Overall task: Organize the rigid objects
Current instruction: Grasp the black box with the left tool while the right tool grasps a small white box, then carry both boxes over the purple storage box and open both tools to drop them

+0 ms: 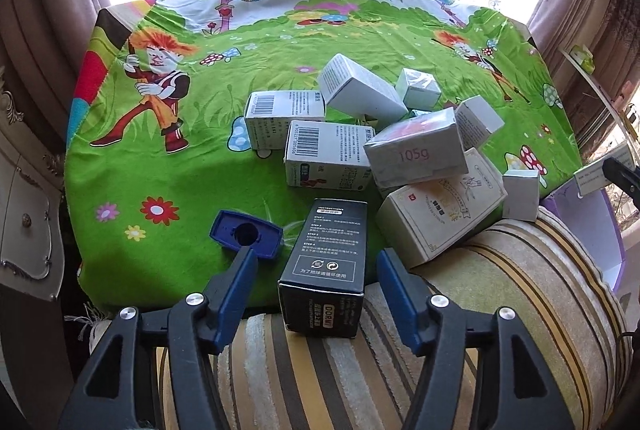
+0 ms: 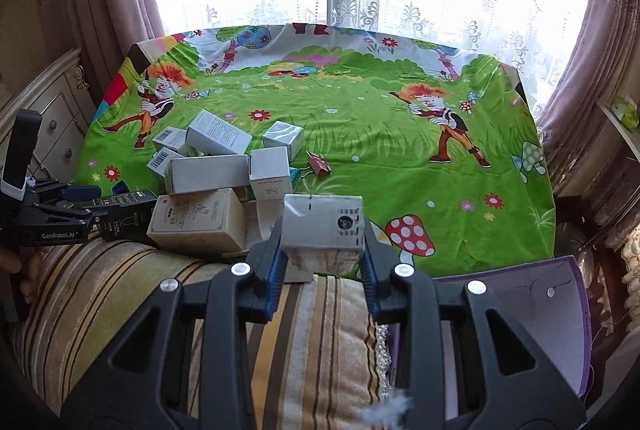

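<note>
**Boxes heaped on a cartoon cloth, one lifted out**

A glossy cloth (image 2: 360, 133) covers the table, bright green and printed with flowers, spotted mushrooms and orange-haired cartoon figures. Its near edge meets a plush striped cushion (image 1: 520, 282) in cream, brown and mustard bands, with a ribbed, velvety pile.

The pile (image 1: 384, 133) of cardboard cartons sits near the front of the cloth, left of centre in the right wrist view. Most are white or pale grey rectangular blocks with sharp edges and matt faces. Two carry barcodes, and they lie flat side by side. One grey carton wrapped in shiny film reads "105g" and leans on its neighbours. A larger cream box (image 1: 440, 218) with a line drawing rests partly on the cushion.

The black box (image 1: 326, 266) is a tall, slim carton with white instruction text and a recycling mark. It lies on its long side across the cloth's edge and the cushion, between the fingers of the left gripper (image 1: 320, 250). The blue pads stand apart on either side of it, and neither presses it.

The right gripper (image 2: 322, 246) is clamped on a small grey box (image 2: 322, 226), squarish, film-wrapped and a little scuffed along its lower edge. It is held up over the cushion and the front of the cloth, just right of the pile.

A purple board (image 2: 520, 310) with a cracked face lies to the right of the cushion.
</note>
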The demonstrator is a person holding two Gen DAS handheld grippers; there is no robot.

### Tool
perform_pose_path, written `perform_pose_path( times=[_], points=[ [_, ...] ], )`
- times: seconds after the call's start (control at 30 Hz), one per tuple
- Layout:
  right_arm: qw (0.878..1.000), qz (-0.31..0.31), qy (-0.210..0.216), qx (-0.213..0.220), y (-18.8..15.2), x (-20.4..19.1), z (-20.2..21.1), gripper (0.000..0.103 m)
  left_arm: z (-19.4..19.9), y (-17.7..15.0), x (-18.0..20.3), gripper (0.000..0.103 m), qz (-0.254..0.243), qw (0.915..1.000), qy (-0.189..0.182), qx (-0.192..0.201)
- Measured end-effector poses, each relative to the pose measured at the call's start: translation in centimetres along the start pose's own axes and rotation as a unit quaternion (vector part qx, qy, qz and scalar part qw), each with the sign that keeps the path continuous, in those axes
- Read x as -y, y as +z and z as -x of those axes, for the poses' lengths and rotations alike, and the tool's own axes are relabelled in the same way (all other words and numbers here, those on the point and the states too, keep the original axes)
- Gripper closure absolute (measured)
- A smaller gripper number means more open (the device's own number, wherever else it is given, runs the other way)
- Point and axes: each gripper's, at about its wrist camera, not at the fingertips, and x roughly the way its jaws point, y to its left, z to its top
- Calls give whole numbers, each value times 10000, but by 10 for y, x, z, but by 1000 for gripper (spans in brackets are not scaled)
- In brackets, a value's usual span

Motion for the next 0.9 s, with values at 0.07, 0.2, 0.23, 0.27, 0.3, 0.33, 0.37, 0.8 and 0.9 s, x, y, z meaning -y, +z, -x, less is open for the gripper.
perform_pose_path(
  times=[0.07, 0.2, 0.23, 0.27, 0.3, 0.33, 0.37, 0.8, 0.9],
  points=[
    [9999, -72, -71, -40, -8, 9, 4, 66, -5, 0, 2, 40, -38, 9999, 3, -96],
    [9994, -278, -163, -155, -24, 28, 10, 66, -5, -3, 0, 58, 41, 9999, 13, -124],
    [9991, -340, -180, -177, -28, 32, 11, 66, -3, -4, -1, 61, 85, 9999, -3, -106],
    [9988, -391, -214, -185, -31, 37, 13, 66, 0, -5, -1, 63, 115, 9999, -18, -87],
    [9986, -437, -246, -184, -34, 41, 16, 66, 4, -7, -1, 63, 151, 9999, -3, -51],
    [9983, -481, -269, -172, -36, 45, 19, 66, 9, -9, -1, 63, 213, 9998, 40, 18],
    [9981, -520, -297, -159, -38, 49, 22, 66, 15, -12, -2, 63, 293, 9995, 74, 106],
    [9923, -994, -650, -344, -77, 101, 39, 66, 78, -37, 99, 63, -92, 9871, -1406, 763],
    [9901, -1108, -750, -416, -88, 113, 41, 66, 73, -33, 136, 63, -301, 9807, -1832, 613]
  ],
)
